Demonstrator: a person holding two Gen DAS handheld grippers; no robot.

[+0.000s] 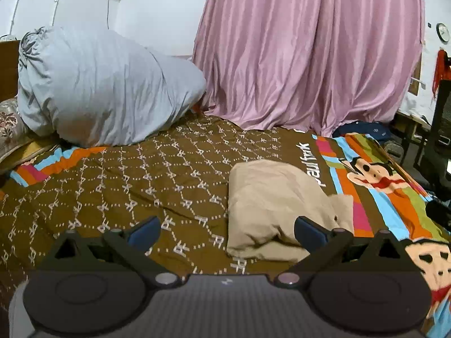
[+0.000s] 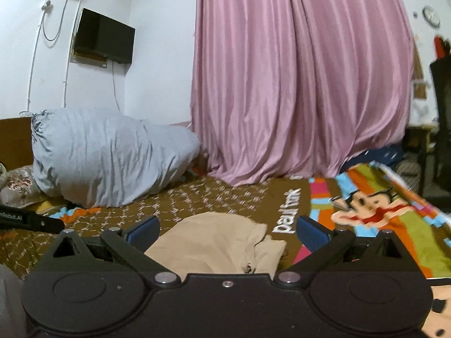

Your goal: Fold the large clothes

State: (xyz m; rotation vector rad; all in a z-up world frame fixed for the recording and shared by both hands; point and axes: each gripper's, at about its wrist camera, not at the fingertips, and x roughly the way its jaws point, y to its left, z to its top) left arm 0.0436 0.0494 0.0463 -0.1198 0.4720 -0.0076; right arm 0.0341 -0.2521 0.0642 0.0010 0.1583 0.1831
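Beige garment (image 1: pixel 270 211) lying in a compact folded bundle on the brown patterned bedspread (image 1: pixel 141 183), just short of the bright cartoon border and well clear of the grey pillow bundle (image 1: pixel 107 87) by the wall. Left gripper (image 1: pixel 227 226) hovering above the bed with fingers spread wide and nothing between them — the bundle sits off toward its right finger. Right gripper (image 2: pixel 228 226) likewise fully apart and empty, garment (image 2: pixel 222 242) directly below and ahead of it.

Judged from the neat shape: fold looks finished or nearly so, both hands free of the cloth. Worth checking the loose flap at the bundle's near right corner — looks slightly untucked, with a button or tag showing. If tidying, best to come down low and level, pinch only the top layer at that corner, and lay it flat without dragging the whole stack across the bedspread. Soft fabric, likely to slump if lifted by one edge.
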